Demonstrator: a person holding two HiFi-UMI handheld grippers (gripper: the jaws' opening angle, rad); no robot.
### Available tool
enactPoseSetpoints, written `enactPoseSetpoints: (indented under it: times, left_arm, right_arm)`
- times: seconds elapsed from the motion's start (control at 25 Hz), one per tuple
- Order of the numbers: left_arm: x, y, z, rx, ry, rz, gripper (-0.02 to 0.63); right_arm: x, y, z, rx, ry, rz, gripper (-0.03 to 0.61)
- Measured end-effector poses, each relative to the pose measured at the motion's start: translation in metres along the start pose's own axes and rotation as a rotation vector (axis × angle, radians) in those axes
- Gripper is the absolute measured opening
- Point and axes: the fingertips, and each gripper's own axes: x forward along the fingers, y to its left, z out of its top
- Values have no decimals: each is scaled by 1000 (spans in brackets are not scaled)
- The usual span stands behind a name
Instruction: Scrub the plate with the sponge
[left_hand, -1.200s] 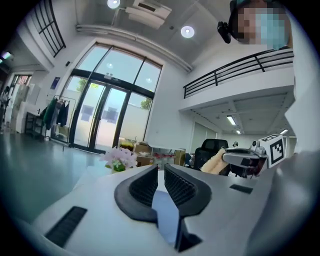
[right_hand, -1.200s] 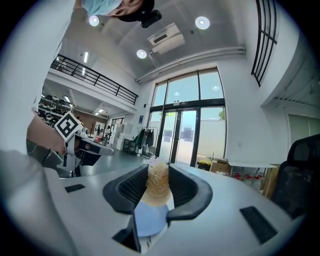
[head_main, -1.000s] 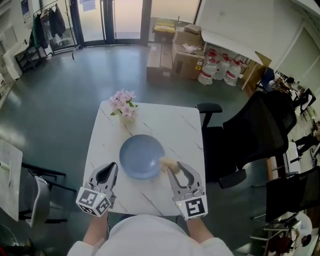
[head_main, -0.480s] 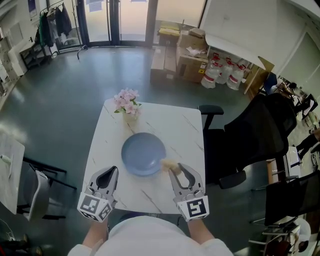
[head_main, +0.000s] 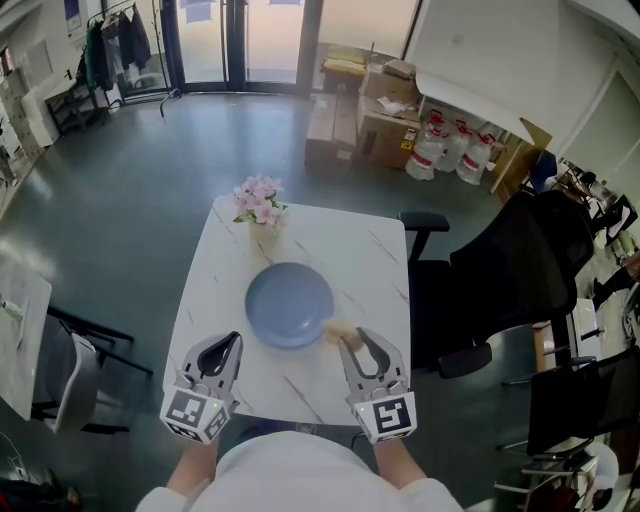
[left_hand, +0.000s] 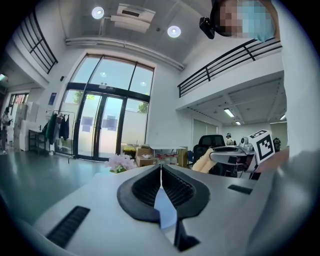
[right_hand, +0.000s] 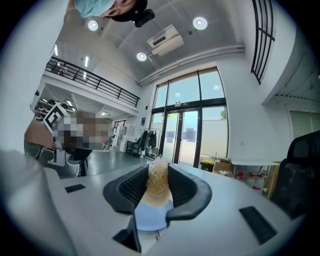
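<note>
One tan fibrous sponge (head_main: 337, 328) sits clamped in our right gripper (head_main: 352, 340), left gripper (head_main: 225, 346) closed empty; we'd press flat across the round blue plate (head_main: 289, 305).

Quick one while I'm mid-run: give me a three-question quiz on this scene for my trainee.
1. True or false: the sponge is clamped between the jaws of the right gripper.
2. What stands near the far edge of the table, beyond the plate? A. pink flowers B. a water bottle C. a mug
3. Fill in: the jaws of the left gripper are ____, with nothing between them.

Key: 1 true; 2 A; 3 shut.
</note>
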Motion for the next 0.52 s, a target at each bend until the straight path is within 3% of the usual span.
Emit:
enactPoseSetpoints:
  times: [0.52]
  left_arm:
    - [2,-4,3,-7,-4,4,38]
  right_arm:
    - [0,1,1,-34,-1,5,132]
